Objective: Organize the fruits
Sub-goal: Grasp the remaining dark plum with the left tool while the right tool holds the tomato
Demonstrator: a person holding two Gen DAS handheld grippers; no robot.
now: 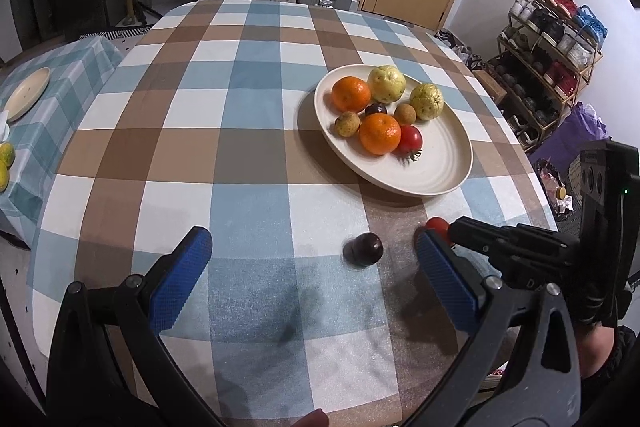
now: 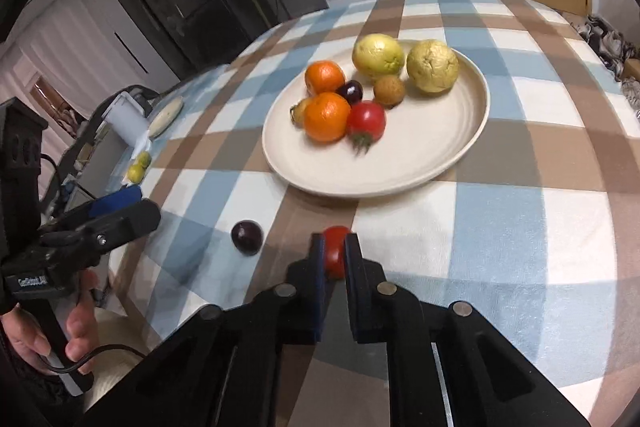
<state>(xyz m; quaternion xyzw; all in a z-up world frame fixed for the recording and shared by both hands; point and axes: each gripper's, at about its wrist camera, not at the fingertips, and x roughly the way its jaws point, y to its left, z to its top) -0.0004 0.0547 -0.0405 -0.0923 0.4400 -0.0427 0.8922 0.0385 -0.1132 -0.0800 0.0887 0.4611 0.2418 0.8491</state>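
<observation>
The loose tomato sits pinched between the blue pads of the right gripper, low over the checked cloth just in front of the plate; from the left wrist view only a sliver of it shows behind that gripper's black fingers. Just left of the tomato, apart from it, a dark plum lies on the cloth, also in front of the plate. The left gripper hangs over the near part of the cloth with its blue pads spread wide; the plum lies between them, nearer the right pad, touching neither. On the plate, toward its far left side, sit two oranges, two yellow-green guavas, a second tomato with its green stalk toward the viewer, a second dark plum and two small brown fruits, all bunched together; the near right part of the plate is bare. Left of the plate, past the table edge, a hand holds the left gripper's handle. Farther left a lower surface carries another plate and some yellow-green citrus.
</observation>
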